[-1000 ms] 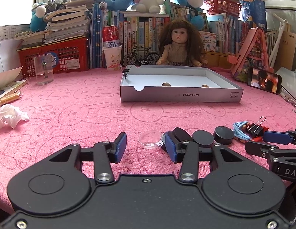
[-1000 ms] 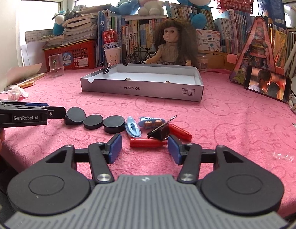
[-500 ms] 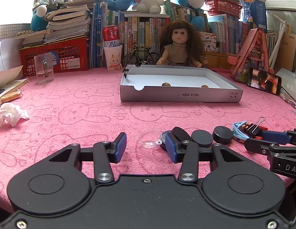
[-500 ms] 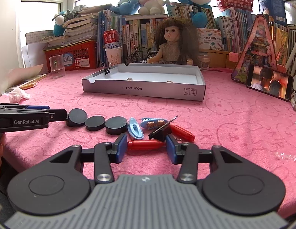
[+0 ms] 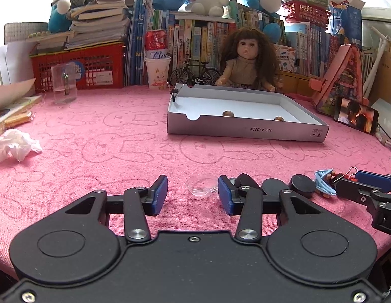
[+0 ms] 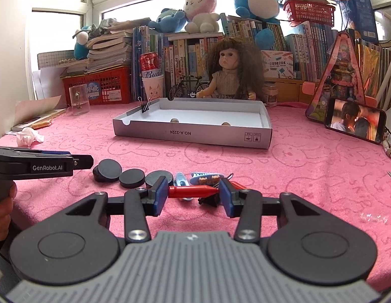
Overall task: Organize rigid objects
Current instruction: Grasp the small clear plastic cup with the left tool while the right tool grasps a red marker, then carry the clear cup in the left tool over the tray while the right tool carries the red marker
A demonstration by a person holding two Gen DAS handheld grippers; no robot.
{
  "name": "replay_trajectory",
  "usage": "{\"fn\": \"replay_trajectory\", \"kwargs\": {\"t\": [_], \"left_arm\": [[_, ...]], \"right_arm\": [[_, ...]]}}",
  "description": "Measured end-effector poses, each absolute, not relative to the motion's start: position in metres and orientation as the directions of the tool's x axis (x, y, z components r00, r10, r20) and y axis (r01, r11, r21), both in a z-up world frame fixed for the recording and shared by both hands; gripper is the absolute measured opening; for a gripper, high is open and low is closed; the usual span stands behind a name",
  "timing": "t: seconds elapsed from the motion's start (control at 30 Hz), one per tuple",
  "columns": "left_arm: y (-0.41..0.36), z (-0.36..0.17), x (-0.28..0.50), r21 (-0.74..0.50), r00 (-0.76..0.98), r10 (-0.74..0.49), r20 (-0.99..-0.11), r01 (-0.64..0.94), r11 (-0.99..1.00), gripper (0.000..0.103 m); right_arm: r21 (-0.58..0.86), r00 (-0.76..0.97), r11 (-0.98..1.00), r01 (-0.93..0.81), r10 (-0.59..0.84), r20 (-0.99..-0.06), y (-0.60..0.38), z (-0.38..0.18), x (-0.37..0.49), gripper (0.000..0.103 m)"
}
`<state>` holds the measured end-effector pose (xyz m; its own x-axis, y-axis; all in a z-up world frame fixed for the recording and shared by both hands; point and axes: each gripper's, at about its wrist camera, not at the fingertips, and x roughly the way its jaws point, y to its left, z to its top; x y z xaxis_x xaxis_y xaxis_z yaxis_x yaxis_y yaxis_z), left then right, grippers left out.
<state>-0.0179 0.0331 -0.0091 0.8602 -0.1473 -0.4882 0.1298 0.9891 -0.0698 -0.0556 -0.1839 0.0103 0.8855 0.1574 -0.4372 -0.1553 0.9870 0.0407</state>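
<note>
My right gripper (image 6: 193, 190) is shut on a red pen-shaped stick (image 6: 192, 191), held end to end between the blue pads just above the pink cloth. A black binder clip (image 6: 208, 200) and two blue clips (image 6: 181, 180) lie right behind it. Three black discs (image 6: 132, 178) sit in a row to the left. My left gripper (image 5: 192, 184) stands open with nothing between its pads. A clear round cap (image 5: 200, 187) lies on the cloth just past its fingertips, and the discs (image 5: 271, 185) are to its right. The grey shallow box (image 6: 192, 134) holds two small brown balls (image 6: 174, 120).
A phone (image 6: 354, 118) leans at the right, a crumpled tissue (image 6: 28, 136) and a clear glass (image 6: 79, 99) are at the left. A doll (image 6: 230, 75), books and plush toys line the back. A binder clip (image 6: 146, 106) is clamped on the box's far left corner.
The right jaws closed onto the ends of the red stick, which lay loose between them before. The left gripper has not moved.
</note>
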Motion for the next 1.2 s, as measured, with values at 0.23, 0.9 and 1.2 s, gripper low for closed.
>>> {"fn": "replay_trajectory", "kwargs": {"t": [0.23,0.9,1.2], "left_arm": [[0.029,-0.011,-0.009,-0.073,0.865,-0.126,-0.486,0.104,0.992,0.04],[0.02,-0.012,-0.012,-0.036,0.876,-0.102,-0.471,0.096,0.995,0.026],[0.017,0.003,0.0,-0.012,0.881,-0.082,-0.467,0.086,0.996,0.026]], "right_arm": [[0.033,0.898,0.989,-0.145,0.145,-0.416,-0.185,0.015,-0.055,0.05],[0.053,0.906,0.994,-0.092,0.106,-0.411,-0.191,0.015,-0.048,0.05],[0.044,0.918,0.998,-0.053,0.066,-0.391,-0.197,0.021,-0.039,0.05]]}}
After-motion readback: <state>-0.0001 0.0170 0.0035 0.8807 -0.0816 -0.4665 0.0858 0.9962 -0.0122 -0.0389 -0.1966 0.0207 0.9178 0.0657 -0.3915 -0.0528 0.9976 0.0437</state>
